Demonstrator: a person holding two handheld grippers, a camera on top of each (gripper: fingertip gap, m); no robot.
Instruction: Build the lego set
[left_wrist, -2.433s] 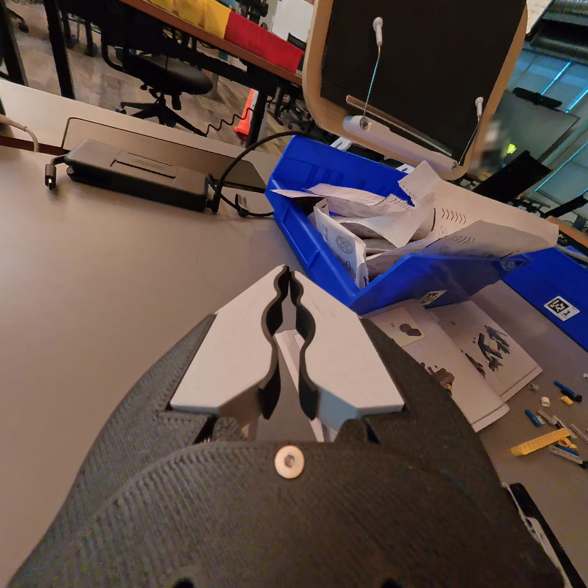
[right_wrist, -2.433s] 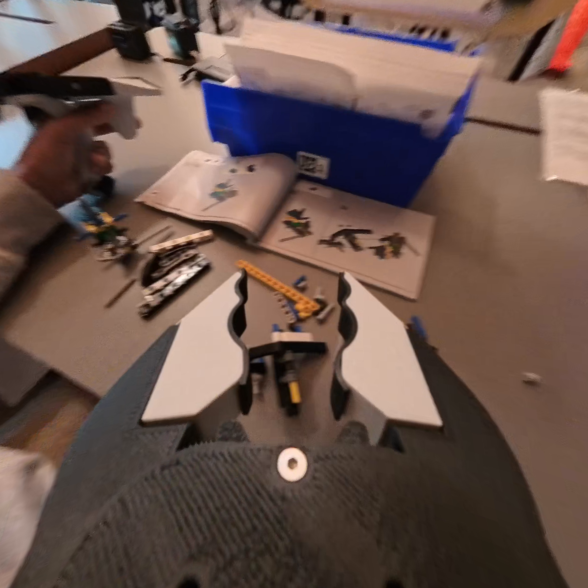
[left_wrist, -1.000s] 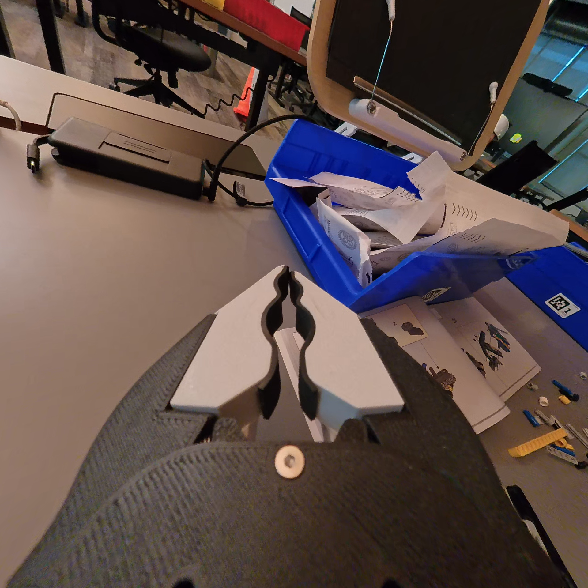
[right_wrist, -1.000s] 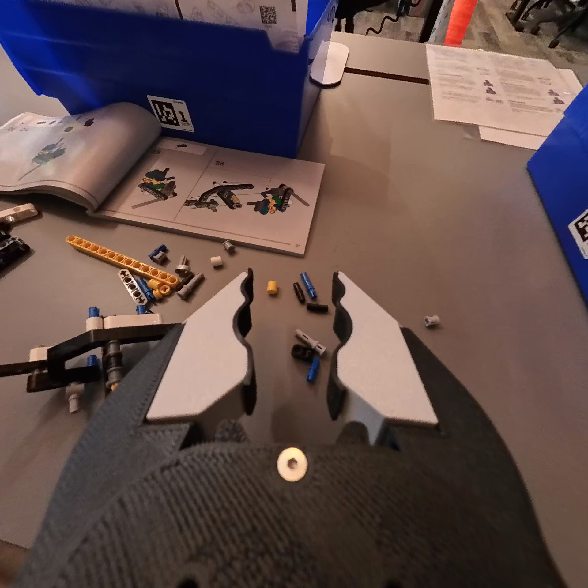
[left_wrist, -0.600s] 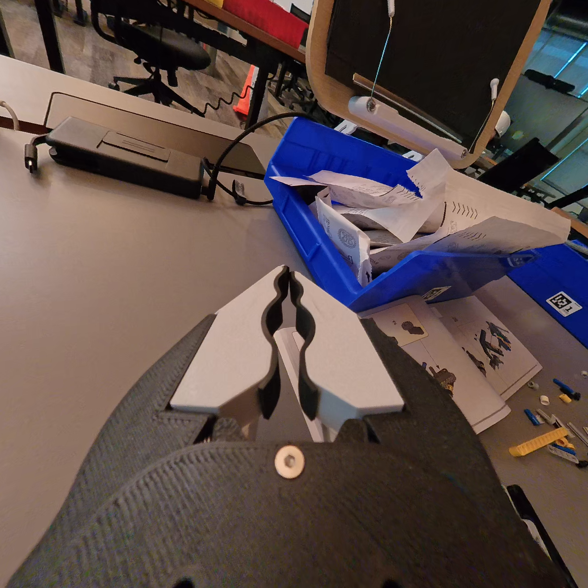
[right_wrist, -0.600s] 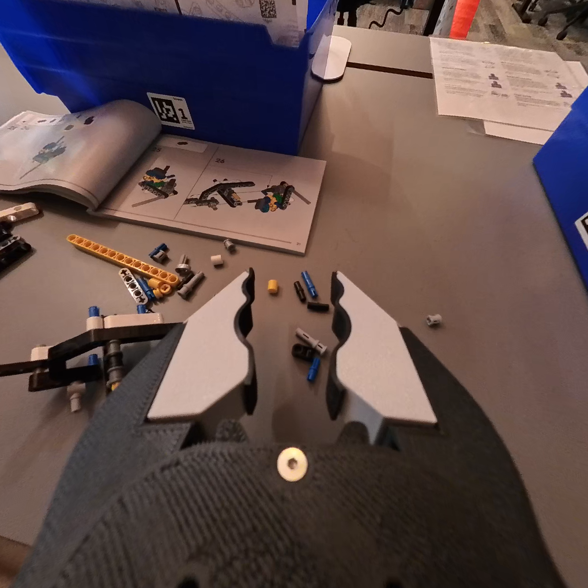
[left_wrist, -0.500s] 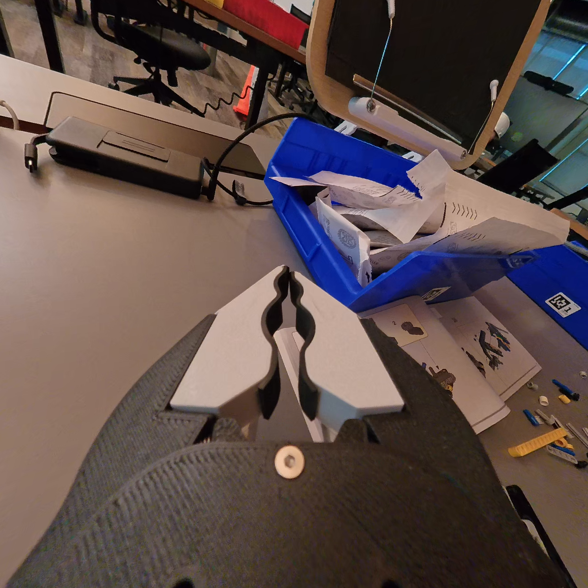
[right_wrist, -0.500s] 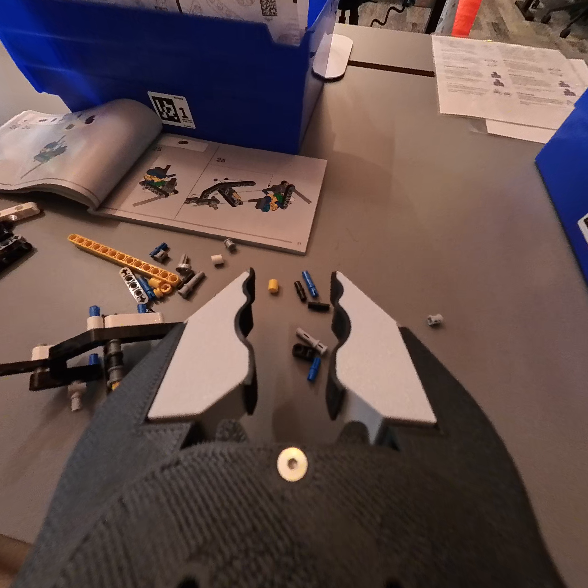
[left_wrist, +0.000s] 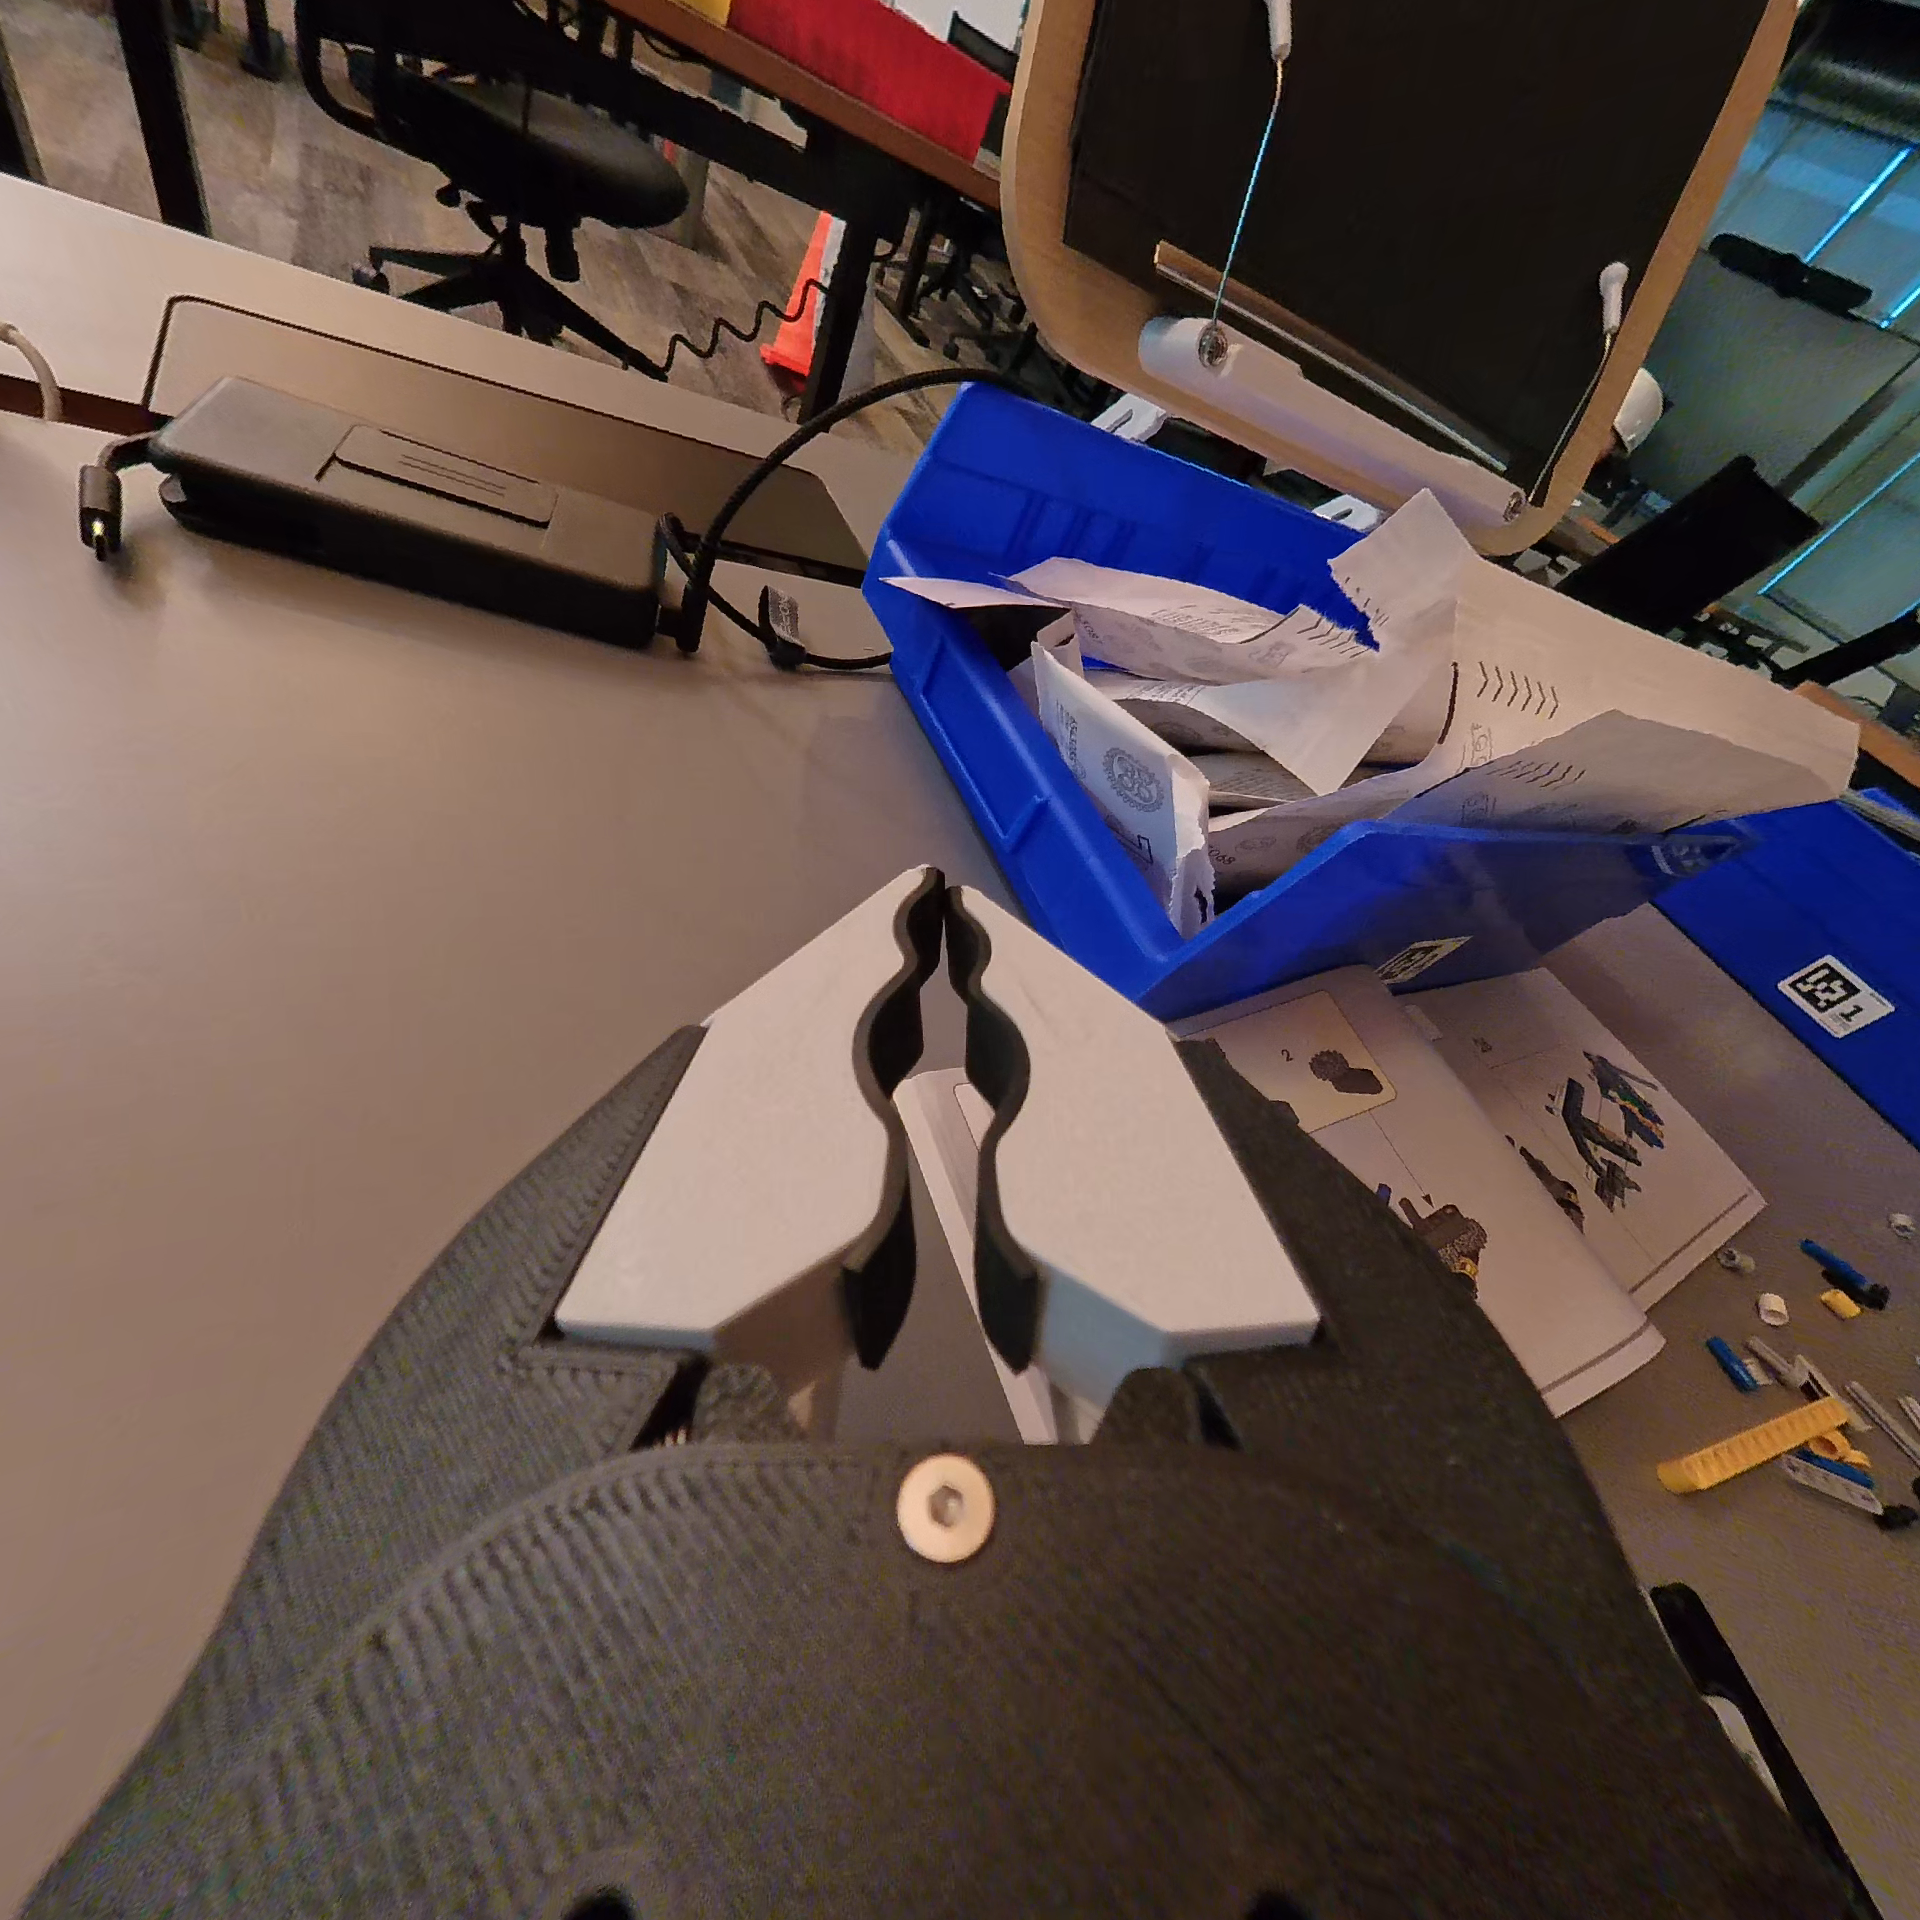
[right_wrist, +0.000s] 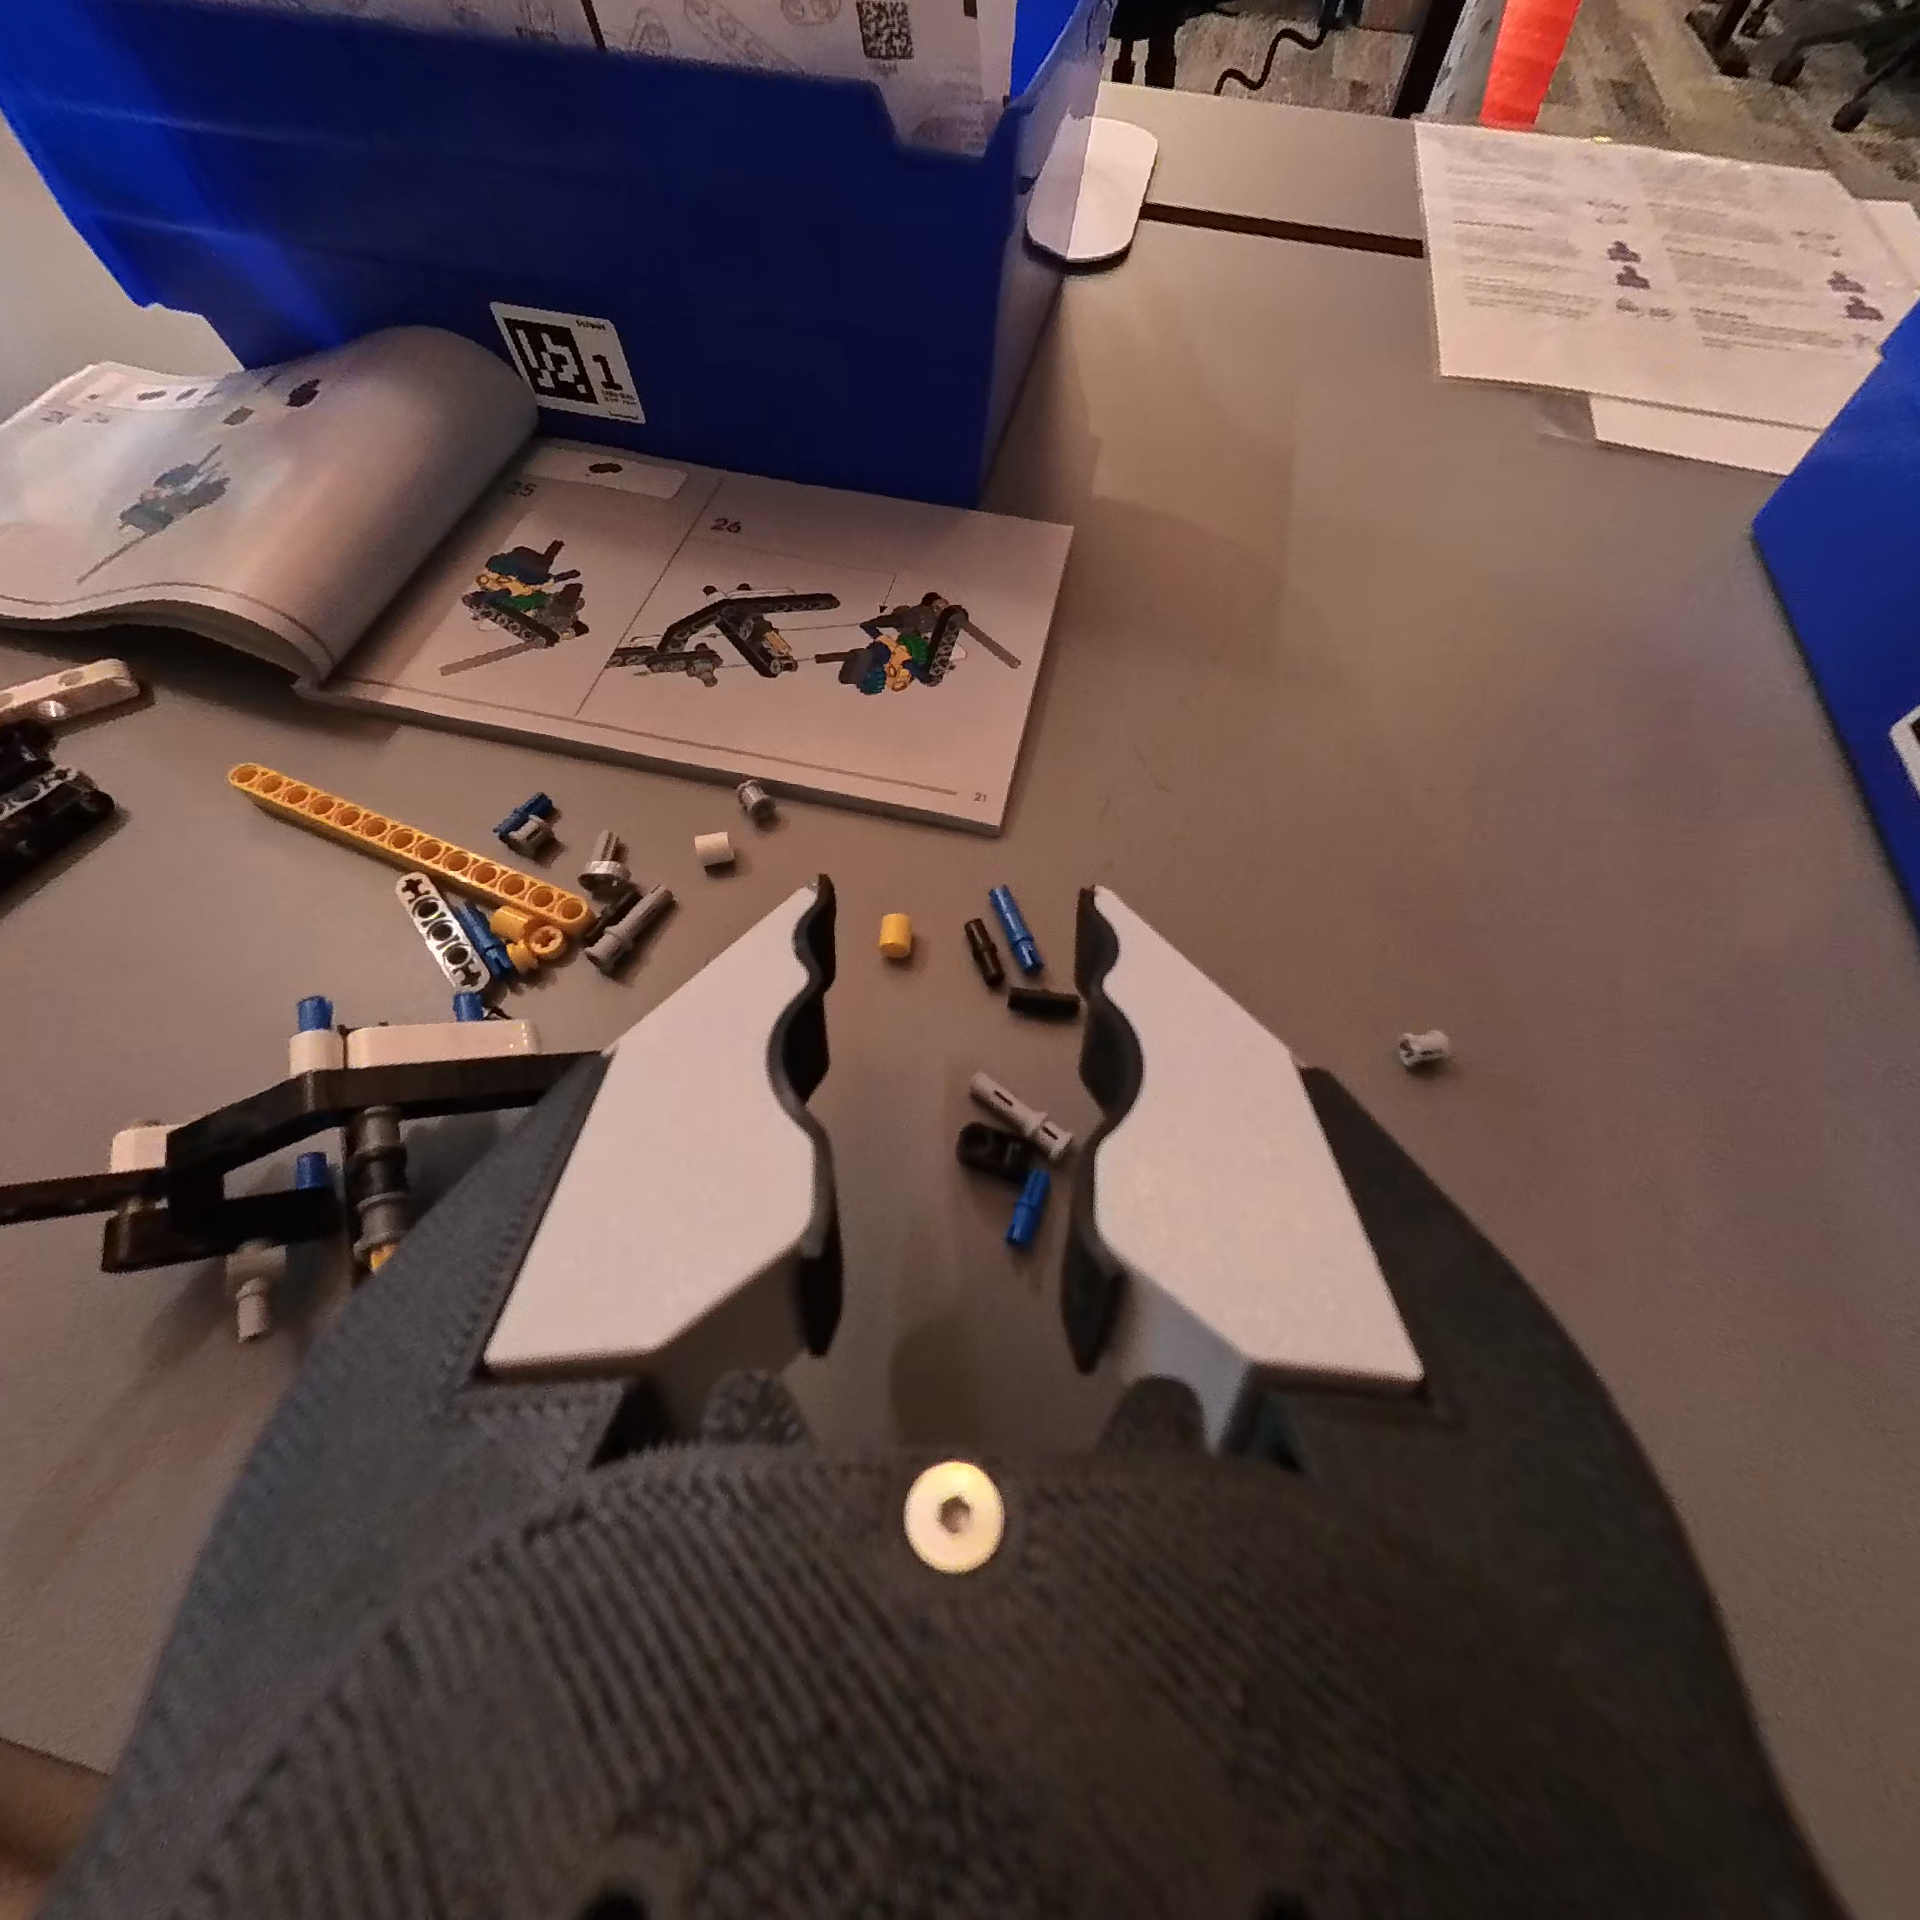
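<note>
My left gripper (left_wrist: 941, 906) is shut, held above the bare grey table; a flat white piece (left_wrist: 951, 1138) shows through the gap between its fingers and stays with it. My right gripper (right_wrist: 956, 894) is open and empty, low over loose small parts: a grey pin (right_wrist: 1018, 1107), a black connector (right_wrist: 982, 1145) and a blue pin (right_wrist: 1029, 1205) lie between its fingers, and a yellow bush (right_wrist: 896, 933) lies just past the tips. A black-and-white subassembly (right_wrist: 343, 1101) lies to its left. A long yellow beam (right_wrist: 416, 831) lies near the open instruction booklet (right_wrist: 790, 644).
A blue bin (right_wrist: 675, 229) full of torn paper bags stands behind the booklet; it also shows in the left wrist view (left_wrist: 1049, 831). A second blue bin (right_wrist: 1860, 582) is at the right edge. Printed sheets (right_wrist: 1662, 260) lie far right. A black power brick (left_wrist: 416, 509) with cable lies far left. There is about 40 cm between the tips of the two grippers. The left gripper is farther from the black-and-white subassembly (right_wrist: 343, 1101), some 35 cm, than the right, some 9 cm.
My right gripper has swung right, from over the subassembly to over the loose pins, and has since held nearly still. My left gripper has barely moved and stays shut.
</note>
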